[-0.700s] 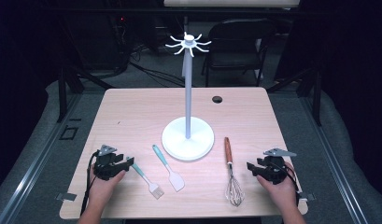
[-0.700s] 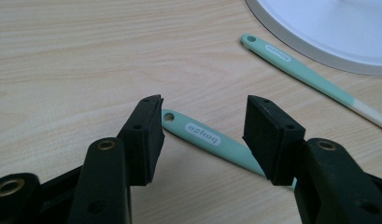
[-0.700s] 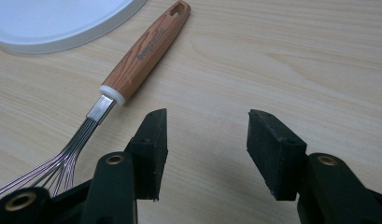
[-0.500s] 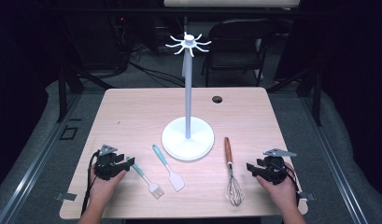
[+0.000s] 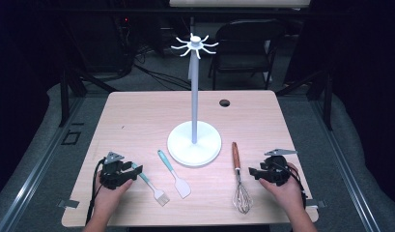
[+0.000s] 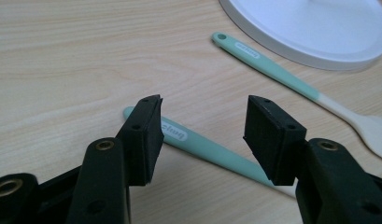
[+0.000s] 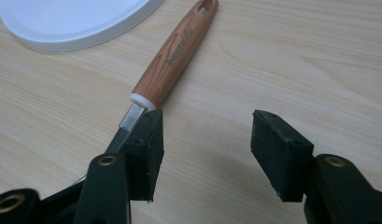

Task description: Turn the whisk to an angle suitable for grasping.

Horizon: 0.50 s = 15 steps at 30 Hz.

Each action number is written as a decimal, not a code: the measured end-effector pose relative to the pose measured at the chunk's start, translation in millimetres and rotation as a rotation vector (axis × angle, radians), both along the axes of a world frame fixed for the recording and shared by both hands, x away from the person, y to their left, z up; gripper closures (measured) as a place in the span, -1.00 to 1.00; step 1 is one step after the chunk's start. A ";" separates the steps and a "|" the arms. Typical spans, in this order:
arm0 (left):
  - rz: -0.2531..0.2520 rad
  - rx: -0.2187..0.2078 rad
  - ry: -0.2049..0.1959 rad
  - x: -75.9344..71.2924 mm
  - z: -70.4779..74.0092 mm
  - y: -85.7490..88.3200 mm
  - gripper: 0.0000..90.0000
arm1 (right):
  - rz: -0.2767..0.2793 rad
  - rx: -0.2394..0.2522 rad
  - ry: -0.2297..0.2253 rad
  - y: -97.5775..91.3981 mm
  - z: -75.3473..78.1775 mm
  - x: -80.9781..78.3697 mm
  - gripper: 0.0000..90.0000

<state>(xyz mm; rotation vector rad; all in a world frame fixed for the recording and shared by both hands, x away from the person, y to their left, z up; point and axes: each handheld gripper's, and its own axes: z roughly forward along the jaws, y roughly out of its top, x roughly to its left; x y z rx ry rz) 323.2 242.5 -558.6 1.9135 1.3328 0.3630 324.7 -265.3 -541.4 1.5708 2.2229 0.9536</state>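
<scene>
A white hook stand (image 5: 194, 96) rises from a round base (image 5: 195, 147) at mid-table. In front of it lie a teal-handled spatula (image 5: 174, 174), a teal-handled brush (image 5: 149, 183) and a wooden-handled whisk (image 5: 238, 179). My left gripper (image 5: 136, 170) rests at the front left, open, its jaws astride the end of the brush handle (image 6: 202, 147) without pressing on it. My right gripper (image 5: 254, 172) sits at the front right, open with nothing between its fingers, just right of the whisk handle (image 7: 177, 56). The spatula (image 6: 272, 70) lies beyond the left gripper (image 6: 202, 126).
The stand's base edge (image 6: 314, 42) lies close ahead of the left jaws and, in the right gripper view, the base (image 7: 72, 23) sits ahead and left of the right gripper (image 7: 205, 140). A round cable hole (image 5: 224, 103) is at the table's back right. A chair (image 5: 248, 43) stands behind the table.
</scene>
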 end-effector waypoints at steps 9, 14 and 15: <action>-0.008 0.051 -0.015 -4.0 -0.6 -1.8 0.02 | 0.004 0.020 0.121 18.2 8.8 22.1 0.08; 0.000 0.048 -0.014 -4.3 -1.5 -0.7 0.02 | 0.014 0.065 0.208 28.9 10.5 24.6 0.18; 0.001 0.050 -0.011 -4.3 -1.3 -0.2 0.02 | 0.010 0.076 0.225 30.9 10.2 24.6 0.20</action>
